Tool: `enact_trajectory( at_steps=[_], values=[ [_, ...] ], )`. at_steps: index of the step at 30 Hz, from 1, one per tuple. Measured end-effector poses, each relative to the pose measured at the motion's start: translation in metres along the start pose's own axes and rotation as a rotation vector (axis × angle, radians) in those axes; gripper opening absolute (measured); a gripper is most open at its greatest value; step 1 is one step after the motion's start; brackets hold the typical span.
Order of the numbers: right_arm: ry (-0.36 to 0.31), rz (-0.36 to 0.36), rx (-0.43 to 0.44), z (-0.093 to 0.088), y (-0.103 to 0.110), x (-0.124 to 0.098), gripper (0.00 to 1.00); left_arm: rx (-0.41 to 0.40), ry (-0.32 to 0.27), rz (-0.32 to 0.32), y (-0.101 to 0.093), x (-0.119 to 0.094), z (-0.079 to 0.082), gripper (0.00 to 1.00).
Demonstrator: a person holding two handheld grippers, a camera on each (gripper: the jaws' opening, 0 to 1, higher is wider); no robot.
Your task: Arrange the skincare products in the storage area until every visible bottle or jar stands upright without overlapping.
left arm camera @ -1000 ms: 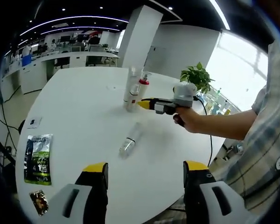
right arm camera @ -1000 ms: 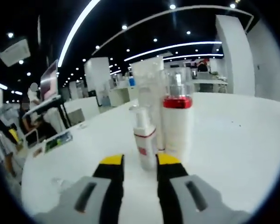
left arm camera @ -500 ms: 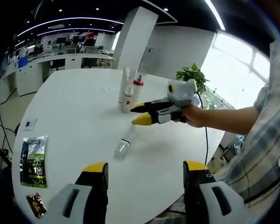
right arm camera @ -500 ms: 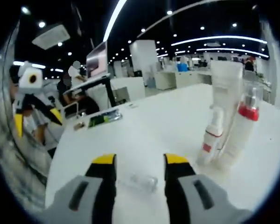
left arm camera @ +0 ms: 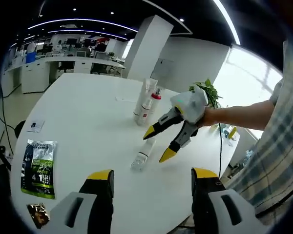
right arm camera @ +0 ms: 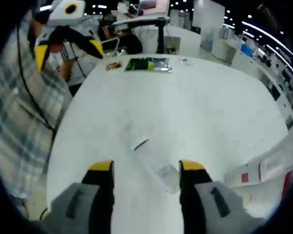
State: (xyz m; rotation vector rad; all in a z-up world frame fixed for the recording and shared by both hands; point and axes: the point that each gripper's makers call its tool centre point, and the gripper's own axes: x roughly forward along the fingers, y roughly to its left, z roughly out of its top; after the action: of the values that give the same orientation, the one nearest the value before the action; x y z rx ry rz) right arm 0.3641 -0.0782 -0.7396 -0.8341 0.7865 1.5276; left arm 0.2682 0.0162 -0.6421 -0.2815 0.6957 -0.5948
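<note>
A clear bottle (left arm camera: 142,155) lies on its side on the round white table (left arm camera: 83,117). Behind it stands an upright group: a tall white tube (left arm camera: 147,92), a red-capped bottle (left arm camera: 152,104) and a small pump bottle (left arm camera: 143,115). My right gripper (left arm camera: 158,144) hovers just above the lying bottle, open, jaws either side of it. In the right gripper view the clear bottle (right arm camera: 151,158) lies slantwise between my open right gripper (right arm camera: 146,166) jaws, untouched. The upright group (right arm camera: 263,173) shows blurred at the right. My left gripper (left arm camera: 152,175) is open and holds nothing; it also appears held high (right arm camera: 68,48).
A green packet (left arm camera: 39,168), a small snack packet (left arm camera: 39,214) and a white card (left arm camera: 35,126) lie near the table's left edge. A potted plant (left arm camera: 208,85) stands beyond the far edge. A plaid sleeve (right arm camera: 19,122) fills the left side. Desks and people stand behind.
My right gripper has swung away from the upright bottles and come down over the lying clear bottle, its jaws spread wider. The left gripper stays open near the table's front.
</note>
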Motion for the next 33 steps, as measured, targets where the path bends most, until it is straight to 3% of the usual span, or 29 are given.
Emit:
enact_trajectory(
  at_steps=[5,13,17,19,25,30,33],
  values=[
    [0.066,0.011,0.007,0.002,-0.011,0.007,0.46,-0.015,-0.023,-0.016,0.010,-0.004,-0.001,0.65],
    [0.187,0.037,-0.011,-0.009,-0.006,0.015,0.31,-0.029,-0.038,-0.056,0.024,-0.009,-0.004,0.61],
    [0.302,0.005,0.008,-0.022,-0.003,0.016,0.21,-0.046,-0.068,-0.082,0.033,-0.012,-0.001,0.61],
    [0.290,0.003,-0.015,-0.016,0.001,0.019,0.19,-0.048,-0.067,-0.097,0.037,-0.011,-0.001,0.61],
    [0.266,-0.040,0.110,-0.007,0.005,0.022,0.18,-0.039,-0.069,-0.120,0.043,-0.011,0.008,0.60],
    [0.144,-0.068,0.254,0.007,0.006,0.021,0.18,-0.038,-0.070,-0.127,0.046,-0.004,0.015,0.60],
    [0.065,-0.091,0.320,0.018,0.008,0.009,0.18,-0.041,-0.080,-0.134,0.043,0.001,0.021,0.60]
  ],
)
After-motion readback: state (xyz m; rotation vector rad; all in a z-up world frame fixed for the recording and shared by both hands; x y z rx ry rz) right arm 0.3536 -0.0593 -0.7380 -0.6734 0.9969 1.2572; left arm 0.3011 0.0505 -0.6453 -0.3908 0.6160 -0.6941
